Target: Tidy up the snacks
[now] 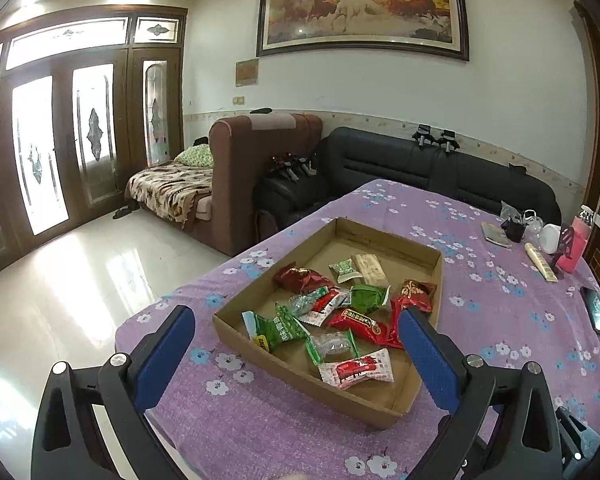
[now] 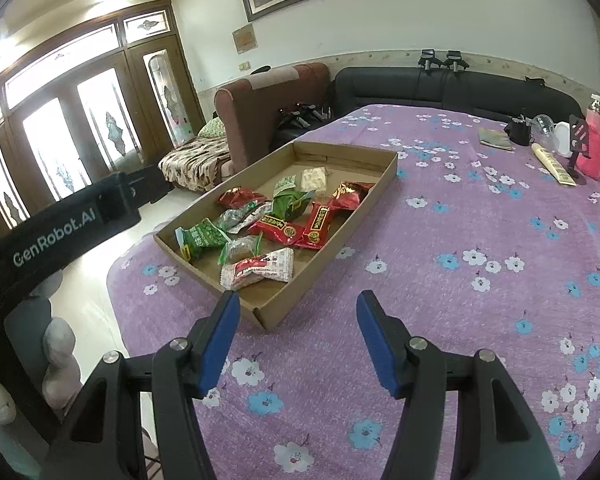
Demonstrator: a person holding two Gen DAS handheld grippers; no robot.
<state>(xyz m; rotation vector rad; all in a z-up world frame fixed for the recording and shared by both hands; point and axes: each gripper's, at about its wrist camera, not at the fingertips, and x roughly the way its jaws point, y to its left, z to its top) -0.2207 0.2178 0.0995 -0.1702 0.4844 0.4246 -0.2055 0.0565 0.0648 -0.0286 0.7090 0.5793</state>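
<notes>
A shallow cardboard tray (image 1: pixel 400 248) (image 2: pixel 348 152) lies on the purple flowered tablecloth and holds several wrapped snacks: red packets (image 1: pixel 354 320) (image 2: pixel 318 220), green packets (image 1: pixel 278 330) (image 2: pixel 202 238), a white and red packet (image 1: pixel 356 368) (image 2: pixel 260 268) and a beige bar (image 1: pixel 370 268) (image 2: pixel 314 178). My left gripper (image 1: pixel 296 330) is open and empty, held above the tray's near end. My right gripper (image 2: pixel 298 312) is open and empty, just off the tray's near corner. The left gripper's body (image 2: pixel 60 228) shows in the right wrist view.
At the table's far right stand a pink bottle (image 1: pixel 578 246) (image 2: pixel 596 144), a white jar (image 1: pixel 550 238), a cream tube (image 1: pixel 540 260) (image 2: pixel 552 164) and a small booklet (image 1: pixel 496 234) (image 2: pixel 494 138). A phone (image 1: pixel 596 310) lies near the right edge. The table's left edge drops to tiled floor. Sofas stand behind.
</notes>
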